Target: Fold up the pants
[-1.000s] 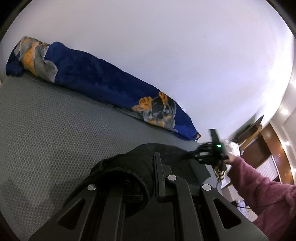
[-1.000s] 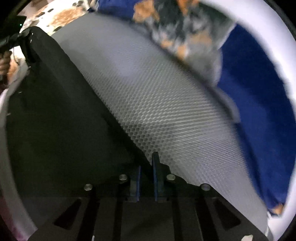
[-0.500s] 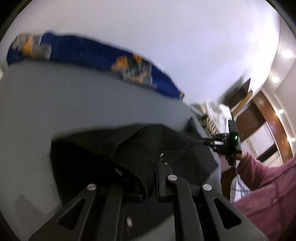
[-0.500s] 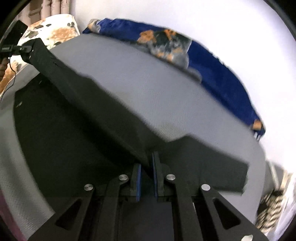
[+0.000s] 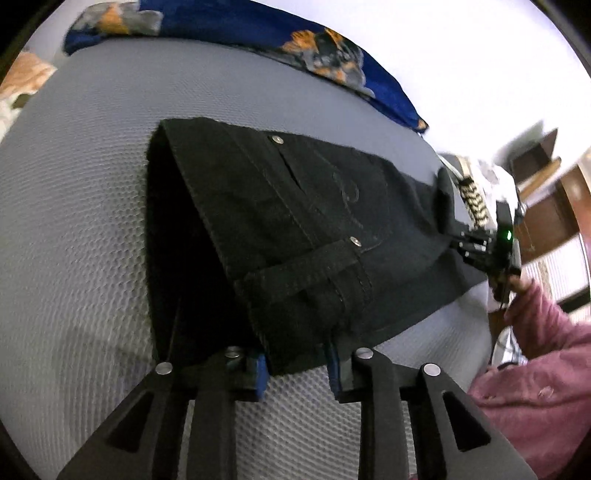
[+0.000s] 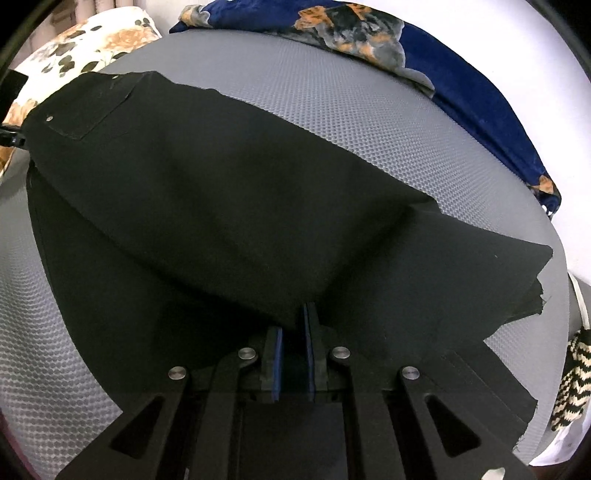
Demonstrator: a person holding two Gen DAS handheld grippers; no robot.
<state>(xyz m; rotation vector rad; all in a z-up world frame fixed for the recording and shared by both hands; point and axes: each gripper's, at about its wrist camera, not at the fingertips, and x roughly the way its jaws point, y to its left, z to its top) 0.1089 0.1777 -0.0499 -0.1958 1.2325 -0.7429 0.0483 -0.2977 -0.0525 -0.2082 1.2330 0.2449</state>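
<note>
Black pants (image 5: 295, 229) lie lengthwise between grippers — left gripper (image 5: 297, 363) just opening, waistband between; right gripper (image 6: 293, 354) clamps fabric.

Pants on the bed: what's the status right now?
Left hand-held gripper just opening, waistband between. Right hand-held gripper shut on black pants. Nothing in the way.

Each camera rides just behind its own tongs and looks steeply down along them, close over the black denim pants (image 5: 295, 229) on the grey honeycomb-textured mattress (image 5: 81, 206). The left view faces across towards the right tongs (image 5: 480, 245). Both views share the pants (image 6: 229, 206), the mattress (image 6: 332, 103) and the blue printed blanket (image 5: 258, 33) along the far edge (image 6: 480, 110).
</note>
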